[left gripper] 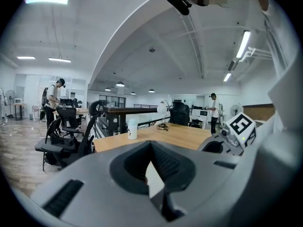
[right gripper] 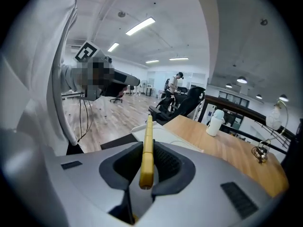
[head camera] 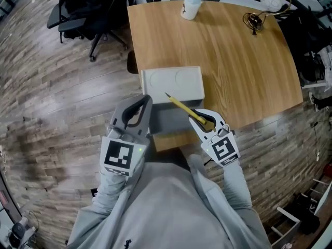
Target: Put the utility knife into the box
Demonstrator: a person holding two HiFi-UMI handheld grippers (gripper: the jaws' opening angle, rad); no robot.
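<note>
A grey box (head camera: 167, 122) stands open at the table's near edge, its white lid (head camera: 173, 84) tipped back behind it. My right gripper (head camera: 205, 122) is shut on the yellow utility knife (head camera: 182, 107), which sticks out up and to the left over the box. In the right gripper view the knife (right gripper: 147, 148) runs out between the jaws toward the white lid (right gripper: 165, 137). At the box's left side, my left gripper (head camera: 142, 104) has its tips (left gripper: 151, 145) together with nothing gripped; a pale surface shows through the slit below them.
The wooden table (head camera: 233, 61) carries a white bottle (head camera: 191, 5) at its far edge and a tangle of wire (head camera: 254, 21) at the far right. A black office chair (head camera: 85, 9) stands on the wood floor to the left. Cluttered equipment lines the right side.
</note>
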